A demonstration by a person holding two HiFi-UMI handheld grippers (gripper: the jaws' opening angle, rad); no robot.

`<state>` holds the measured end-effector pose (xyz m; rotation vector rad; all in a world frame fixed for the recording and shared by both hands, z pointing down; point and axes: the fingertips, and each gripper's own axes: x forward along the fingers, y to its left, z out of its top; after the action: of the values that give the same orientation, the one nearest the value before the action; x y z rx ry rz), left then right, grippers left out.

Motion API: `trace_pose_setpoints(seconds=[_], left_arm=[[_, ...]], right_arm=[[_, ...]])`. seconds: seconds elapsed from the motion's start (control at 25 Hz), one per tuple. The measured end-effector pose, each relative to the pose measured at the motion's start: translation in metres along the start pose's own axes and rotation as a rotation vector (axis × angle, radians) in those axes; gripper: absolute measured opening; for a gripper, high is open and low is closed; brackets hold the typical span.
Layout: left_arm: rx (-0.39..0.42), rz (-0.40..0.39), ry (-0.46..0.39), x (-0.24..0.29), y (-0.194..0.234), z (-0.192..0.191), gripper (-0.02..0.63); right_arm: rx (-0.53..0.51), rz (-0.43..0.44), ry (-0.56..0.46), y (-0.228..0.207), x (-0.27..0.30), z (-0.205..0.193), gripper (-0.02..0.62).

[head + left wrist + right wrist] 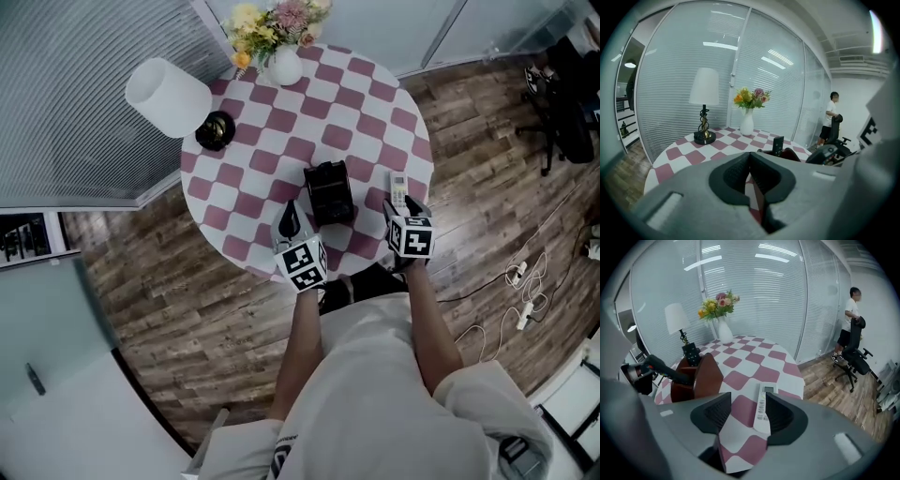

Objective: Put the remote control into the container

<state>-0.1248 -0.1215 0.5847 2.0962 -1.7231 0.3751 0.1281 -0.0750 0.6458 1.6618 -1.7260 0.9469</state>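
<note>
My right fingers (780,414) stand open around the white remote (764,404) on the counter (740,379); left fingers (734,176) closed, empty. The container (707,378) holds a black remote (691,354).

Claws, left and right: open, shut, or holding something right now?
Left claw: shut, nothing in it.
Right claw: open; the white remote control lies between its jaws, not gripped.
</note>
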Motion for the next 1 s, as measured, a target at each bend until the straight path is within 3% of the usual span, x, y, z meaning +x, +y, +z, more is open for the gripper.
trace_pose_setpoints(seconds=[0.32, 0.52, 0.64, 0.88, 1.0], left_arm=[[0.018, 0.052, 0.057, 0.045, 0.018, -0.001, 0.005], [0.019, 0.151, 0.068, 0.058, 0.041, 0.000, 0.005], [0.019, 0.179, 0.087, 0.060, 0.047, -0.003, 0.005], [0.041, 0.125, 0.079, 0.059, 0.035, -0.004, 0.005], [0.062, 0.078, 0.056, 0.050, 0.029, -0.003, 0.005]], right_arm=[[0.037, -0.057, 0.164, -0.049, 0.055, 0.000, 0.241], [0.024, 0.009, 0.308, -0.052, 0.088, -0.005, 0.289], [0.007, -0.002, 0.353, -0.055, 0.101, -0.007, 0.298], [-0.064, -0.031, 0.316, -0.052, 0.100, -0.006, 0.259], [-0.123, -0.040, 0.190, -0.036, 0.082, 0.003, 0.258]])
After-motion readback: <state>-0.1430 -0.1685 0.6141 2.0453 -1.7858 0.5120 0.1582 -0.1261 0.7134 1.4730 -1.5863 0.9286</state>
